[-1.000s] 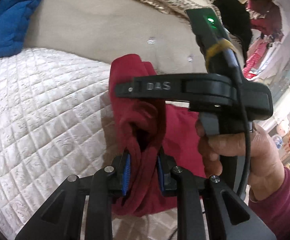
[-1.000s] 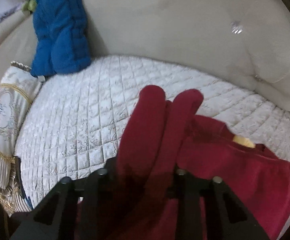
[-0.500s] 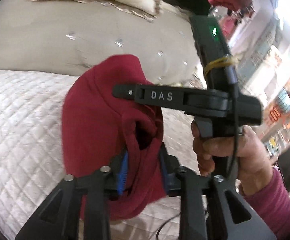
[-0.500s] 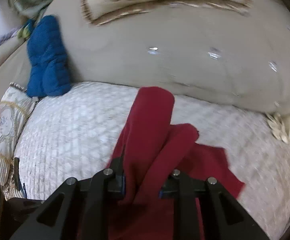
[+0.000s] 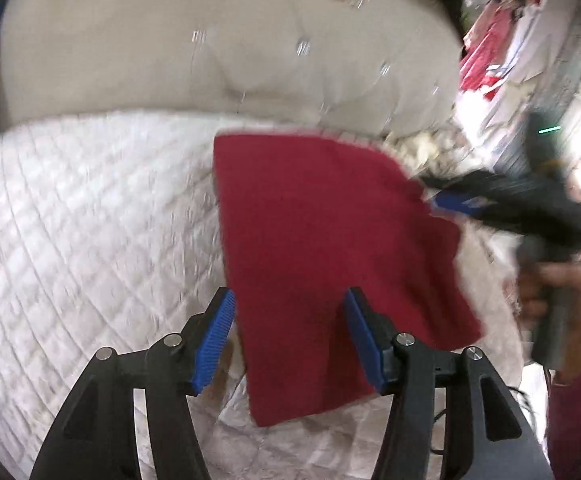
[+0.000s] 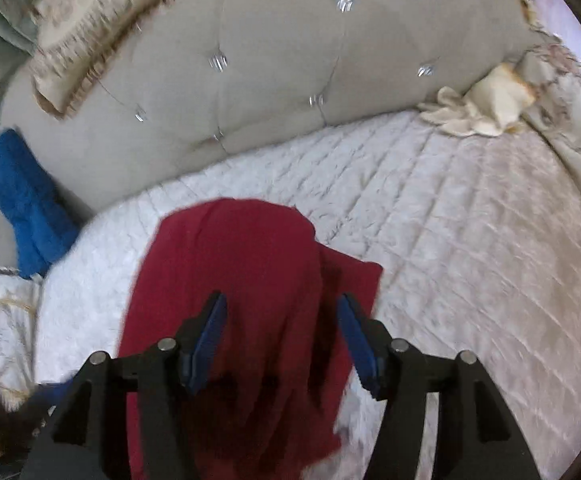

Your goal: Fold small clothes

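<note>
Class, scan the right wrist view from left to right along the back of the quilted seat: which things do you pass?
Blue garment → red garment → cream cloth.

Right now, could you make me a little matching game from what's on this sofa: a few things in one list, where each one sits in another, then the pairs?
Things:
1. red garment
2. blue cloth
3. cream rag
4. fringed cushion

Places:
A. bunched in the far right corner of the seat
B. on top of the tufted backrest
C. spread on the quilted seat, nearest the tools
D. slumped against the backrest at the left end

Pairs: 1-C, 2-D, 3-A, 4-B
</note>
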Action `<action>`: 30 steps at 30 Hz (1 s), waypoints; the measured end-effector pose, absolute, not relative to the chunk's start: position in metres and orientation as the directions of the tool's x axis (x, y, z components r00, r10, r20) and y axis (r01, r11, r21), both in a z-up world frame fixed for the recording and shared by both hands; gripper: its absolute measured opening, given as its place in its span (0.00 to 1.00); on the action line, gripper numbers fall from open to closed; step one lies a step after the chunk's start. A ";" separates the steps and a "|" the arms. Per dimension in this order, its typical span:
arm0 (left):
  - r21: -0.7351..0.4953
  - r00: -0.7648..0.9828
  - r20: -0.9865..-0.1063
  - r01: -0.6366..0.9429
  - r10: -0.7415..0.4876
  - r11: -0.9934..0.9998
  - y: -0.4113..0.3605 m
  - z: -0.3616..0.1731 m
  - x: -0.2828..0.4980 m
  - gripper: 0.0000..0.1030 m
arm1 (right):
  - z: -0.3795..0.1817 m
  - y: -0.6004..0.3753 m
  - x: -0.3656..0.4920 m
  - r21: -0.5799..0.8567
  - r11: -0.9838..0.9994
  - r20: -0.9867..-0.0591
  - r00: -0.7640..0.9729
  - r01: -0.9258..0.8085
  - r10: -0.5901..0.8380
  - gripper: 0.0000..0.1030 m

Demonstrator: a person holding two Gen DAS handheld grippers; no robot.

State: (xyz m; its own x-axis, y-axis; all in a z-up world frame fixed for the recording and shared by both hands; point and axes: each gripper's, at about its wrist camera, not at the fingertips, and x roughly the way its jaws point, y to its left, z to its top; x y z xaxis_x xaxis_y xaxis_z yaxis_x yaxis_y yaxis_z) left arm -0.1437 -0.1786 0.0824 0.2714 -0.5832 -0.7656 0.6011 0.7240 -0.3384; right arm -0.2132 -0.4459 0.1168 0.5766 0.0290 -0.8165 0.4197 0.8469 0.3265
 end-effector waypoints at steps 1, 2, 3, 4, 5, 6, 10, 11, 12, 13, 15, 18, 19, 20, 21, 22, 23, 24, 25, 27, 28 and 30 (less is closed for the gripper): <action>-0.336 0.262 -0.775 0.600 -0.575 0.726 -0.179 0.079 -0.146 0.34 | 0.125 -0.438 -0.220 0.325 0.857 -0.805 0.593 0.399 0.029 0.60; -0.333 0.257 -0.782 0.597 -0.568 0.730 -0.177 0.073 -0.149 0.34 | 0.130 -0.430 -0.225 0.319 0.873 -0.798 0.602 0.370 0.036 0.60; -0.330 0.260 -0.784 0.594 -0.564 0.733 -0.178 0.070 -0.149 0.34 | 0.134 -0.419 -0.227 0.310 0.890 -0.791 0.610 0.335 0.046 0.60; -0.325 0.267 -0.784 0.594 -0.561 0.736 -0.178 0.070 -0.151 0.34 | 0.136 -0.405 -0.229 0.300 0.907 -0.785 0.616 0.294 0.060 0.60; -0.319 0.273 -0.783 0.596 -0.559 0.737 -0.179 0.071 -0.153 0.34 | 0.136 -0.391 -0.230 0.284 0.926 -0.785 0.614 0.249 0.076 0.60; -0.303 0.285 -0.783 0.602 -0.553 0.739 -0.181 0.071 -0.157 0.34 | 0.134 -0.381 -0.232 0.264 0.941 -0.791 0.606 0.213 0.084 0.60; -0.264 0.289 -0.796 0.625 -0.532 0.734 -0.189 0.062 -0.163 0.34 | 0.095 -0.359 -0.236 -0.025 0.977 -0.873 0.472 0.211 -0.124 0.36; -0.266 0.274 -0.803 0.630 -0.530 0.729 -0.190 0.061 -0.163 0.34 | 0.081 -0.368 -0.239 0.003 0.970 -0.889 0.445 0.242 -0.108 0.36; -0.266 0.263 -0.810 0.632 -0.525 0.727 -0.192 0.059 -0.161 0.34 | 0.073 -0.377 -0.245 0.048 0.963 -0.893 0.443 0.265 -0.077 0.36; -0.263 0.259 -0.813 0.635 -0.521 0.726 -0.193 0.058 -0.163 0.34 | 0.072 -0.382 -0.251 0.076 0.957 -0.887 0.457 0.281 -0.063 0.36; -0.245 0.274 -0.811 0.644 -0.518 0.725 -0.194 0.061 -0.168 0.34 | 0.079 -0.389 -0.260 0.130 0.950 -0.879 0.475 0.285 -0.022 0.40; -0.223 0.295 -0.805 0.653 -0.515 0.723 -0.195 0.066 -0.172 0.34 | 0.101 -0.404 -0.265 0.236 0.917 -0.844 0.535 0.320 0.031 0.52; -0.224 0.295 -0.805 0.651 -0.514 0.725 -0.195 0.066 -0.171 0.34 | 0.108 -0.410 -0.264 0.268 0.902 -0.824 0.565 0.338 0.033 0.60; -0.230 0.291 -0.806 0.648 -0.515 0.726 -0.195 0.065 -0.170 0.34 | 0.114 -0.418 -0.262 0.302 0.884 -0.801 0.597 0.357 0.033 0.65; -0.233 0.290 -0.807 0.645 -0.515 0.728 -0.195 0.064 -0.170 0.34 | 0.115 -0.424 -0.258 0.330 0.866 -0.787 0.617 0.376 0.032 0.68; -0.232 0.291 -0.807 0.644 -0.514 0.729 -0.195 0.063 -0.169 0.34 | 0.114 -0.431 -0.253 0.356 0.844 -0.777 0.628 0.401 0.030 0.73; -0.228 0.292 -0.808 0.646 -0.512 0.729 -0.197 0.062 -0.170 0.34 | 0.110 -0.437 -0.244 0.370 0.827 -0.779 0.626 0.424 0.028 0.76; -0.223 0.294 -0.809 0.649 -0.509 0.728 -0.197 0.062 -0.170 0.34 | 0.103 -0.442 -0.233 0.373 0.817 -0.792 0.610 0.440 0.032 0.76; -0.216 0.296 -0.810 0.652 -0.506 0.727 -0.198 0.062 -0.170 0.34 | 0.093 -0.445 -0.221 0.373 0.812 -0.809 0.585 0.449 0.047 0.76; -0.209 0.298 -0.811 0.656 -0.503 0.726 -0.200 0.061 -0.171 0.34 | 0.079 -0.444 -0.202 0.372 0.820 -0.834 0.545 0.435 0.089 0.53; -0.211 0.297 -0.810 0.657 -0.505 0.724 -0.200 0.061 -0.170 0.34 | 0.079 -0.442 -0.196 0.340 0.841 -0.840 0.538 0.420 0.072 0.31; -0.218 0.288 -0.808 0.664 -0.514 0.715 -0.201 0.062 -0.170 0.34 | 0.090 -0.432 -0.192 0.219 0.899 -0.834 0.552 0.379 -0.030 0.24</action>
State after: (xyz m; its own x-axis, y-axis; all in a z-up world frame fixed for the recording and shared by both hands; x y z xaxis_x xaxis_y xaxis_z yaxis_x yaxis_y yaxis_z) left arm -0.1702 -0.2005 0.0620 0.2881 -0.5140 -0.8079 0.6645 0.7148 -0.2178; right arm -0.1922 -0.4320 0.0901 0.5517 -0.0296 -0.8335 0.3787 0.8993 0.2186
